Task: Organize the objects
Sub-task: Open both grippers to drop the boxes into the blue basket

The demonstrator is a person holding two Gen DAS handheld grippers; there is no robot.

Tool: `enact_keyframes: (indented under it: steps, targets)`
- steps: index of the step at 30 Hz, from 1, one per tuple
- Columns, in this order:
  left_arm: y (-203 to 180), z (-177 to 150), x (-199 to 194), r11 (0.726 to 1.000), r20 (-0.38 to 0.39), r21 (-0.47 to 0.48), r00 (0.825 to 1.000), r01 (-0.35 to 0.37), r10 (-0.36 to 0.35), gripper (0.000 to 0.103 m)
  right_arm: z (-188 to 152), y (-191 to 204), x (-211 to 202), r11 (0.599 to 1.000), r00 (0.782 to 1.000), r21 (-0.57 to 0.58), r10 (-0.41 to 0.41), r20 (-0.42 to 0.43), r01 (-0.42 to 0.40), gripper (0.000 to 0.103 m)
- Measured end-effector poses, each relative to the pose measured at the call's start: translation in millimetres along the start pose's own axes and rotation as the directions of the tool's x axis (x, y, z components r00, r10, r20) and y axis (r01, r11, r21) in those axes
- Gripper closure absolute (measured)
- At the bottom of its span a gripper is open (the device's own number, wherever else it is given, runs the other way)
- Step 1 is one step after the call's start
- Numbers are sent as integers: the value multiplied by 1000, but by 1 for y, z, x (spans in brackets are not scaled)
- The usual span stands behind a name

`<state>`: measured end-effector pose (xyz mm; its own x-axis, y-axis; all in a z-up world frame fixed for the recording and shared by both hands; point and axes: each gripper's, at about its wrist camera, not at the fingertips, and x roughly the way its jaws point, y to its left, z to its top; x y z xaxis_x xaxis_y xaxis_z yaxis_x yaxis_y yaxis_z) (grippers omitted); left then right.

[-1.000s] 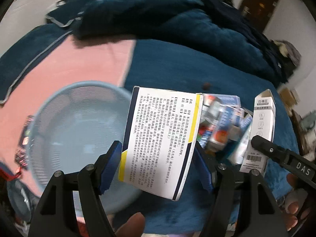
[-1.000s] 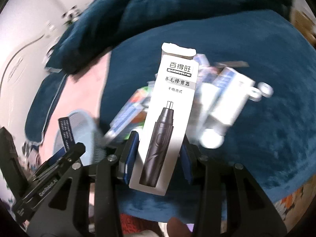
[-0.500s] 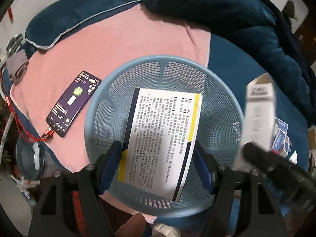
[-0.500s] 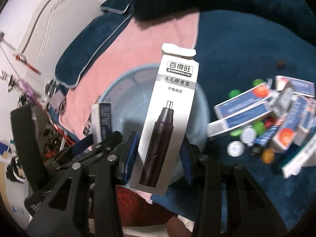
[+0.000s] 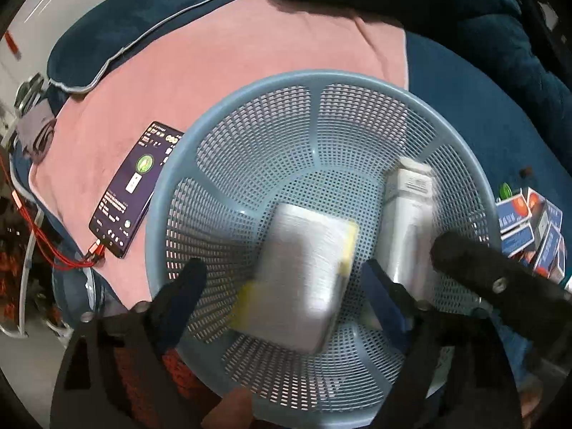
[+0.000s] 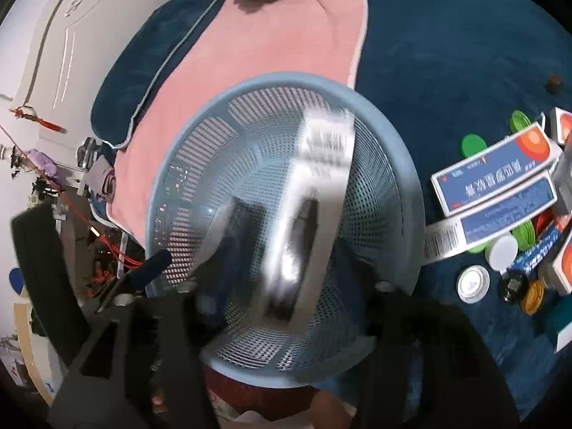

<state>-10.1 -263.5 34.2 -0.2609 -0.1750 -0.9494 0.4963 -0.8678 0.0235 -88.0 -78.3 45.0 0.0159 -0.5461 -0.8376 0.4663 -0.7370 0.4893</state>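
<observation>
Both tools hang over the blue basket (image 5: 250,103), which sits on a bed where a pink towel (image 5: 221,53) meets a dark blue blanket (image 6: 447,35).

The left tool (image 5: 282,279) has just been opening its jaws; they stand wide, and the pads are off the white-and-yellow box (image 5: 304,271), which shows blurred between them, inside the basket's rim. The right tool (image 6: 282,279) has just been opening too — its trimmer box (image 6: 307,211), also blurred, is loose between the spread fingers and over the basket's mesh. In the left wrist view the trimmer box (image 5: 407,214) lies against the basket's right wall, just beside the other box.

A phone (image 5: 136,186) lies on the towel, touching the basket's left rim, with a red cable (image 5: 53,250) plugged in. Right of the basket, on the blanket, is a heap of blue boxes (image 6: 497,175) and loose caps (image 6: 472,284).
</observation>
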Motion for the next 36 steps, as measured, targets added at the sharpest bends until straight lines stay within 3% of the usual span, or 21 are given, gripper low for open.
enact_keyframes:
  steps: [2, 9, 14, 20, 36]
  targets:
    - [-2, -1, -6, 1000, 10, 7, 1000, -13, 12, 9, 0, 4, -5, 1000, 1000, -20, -3, 26, 3, 19]
    - [-4, 1, -24, 999, 64, 6, 997, -34, 34, 7, -1, 12, -14, 998, 1000, -57, -13, 25, 14, 16]
    - [-6, 2, -24, 998, 47, 0, 997, -57, 57, 7, -4, 11, -25, 996, 999, -77, -29, 46, 32, 6]
    - [-7, -1, -29, 998, 44, -27, 997, -61, 62, 5, -6, 1, -33, 997, 998, -66, -39, 54, 42, 1]
    - [-30, -2, -39, 999, 40, -11, 998, -40, 41, 1, -15, -23, -47, 994, 994, -77, -76, 73, 81, 0]
